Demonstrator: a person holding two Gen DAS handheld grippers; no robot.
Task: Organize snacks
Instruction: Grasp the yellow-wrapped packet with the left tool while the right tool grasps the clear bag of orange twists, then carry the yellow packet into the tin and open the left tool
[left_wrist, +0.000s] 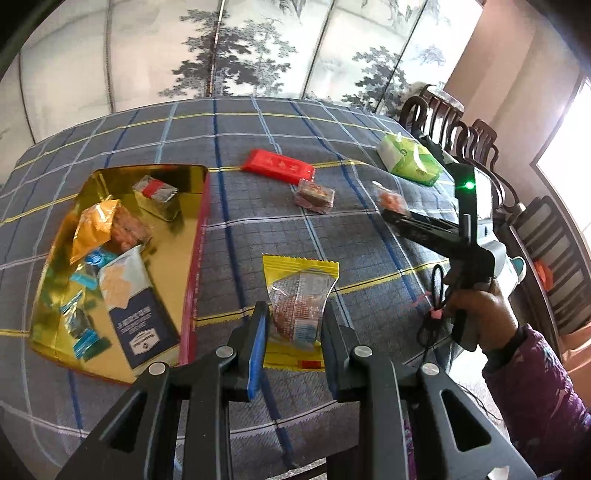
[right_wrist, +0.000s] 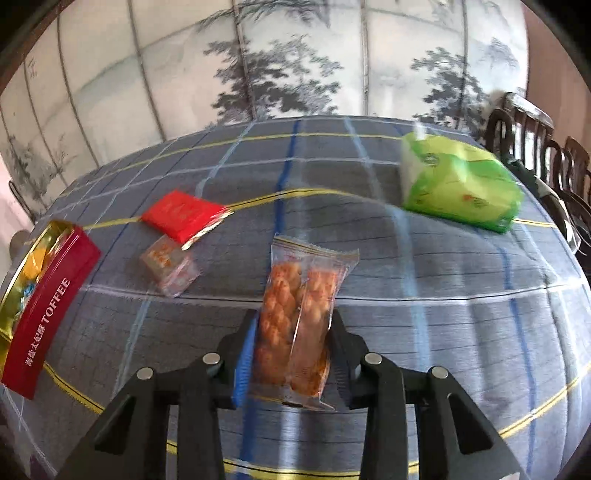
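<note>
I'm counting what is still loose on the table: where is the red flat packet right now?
The red flat packet lies on the plaid tablecloth toward the far side, between the toffee tin and the green tissue pack, with a small clear-wrapped snack just in front of it.

A green tissue pack (right_wrist: 458, 184) lies on the plaid-covered counter (right_wrist: 406, 280), dark carved chairs (left_wrist: 458, 129) beside it, a tree-painted folding screen (right_wrist: 258, 66) behind.

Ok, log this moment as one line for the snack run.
left claw: shut on yellow snack pack | right claw: shut on twisted-cracker pack | toffee tin: open, part filled | red pack: on tablecloth
</note>
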